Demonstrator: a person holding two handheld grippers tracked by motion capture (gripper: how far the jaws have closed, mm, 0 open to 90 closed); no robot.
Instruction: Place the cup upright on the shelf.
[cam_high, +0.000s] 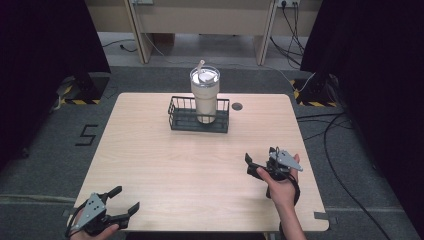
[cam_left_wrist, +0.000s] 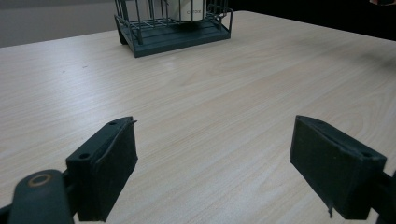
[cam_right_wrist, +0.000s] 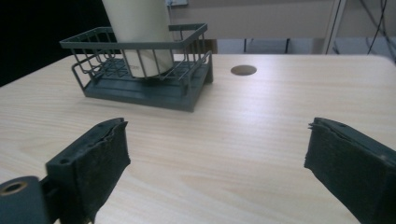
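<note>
A light wooden tabletop (cam_high: 150, 150) carries a small round dark hole (cam_high: 237, 106) near its far edge. Beyond it, on grey carpet, stand pale bench legs (cam_high: 138, 35) and loose black cables (cam_high: 340, 125).

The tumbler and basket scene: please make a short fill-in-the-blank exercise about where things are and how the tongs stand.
1. The tumbler stands inside the wire ____.
2. Both the left tongs and the right tongs have their jaws ____.
3. A ____ sticks up through the tumbler's lid.
4. The basket rests on the far half of the wooden ____.

Missing words: basket; open; straw; table
</note>
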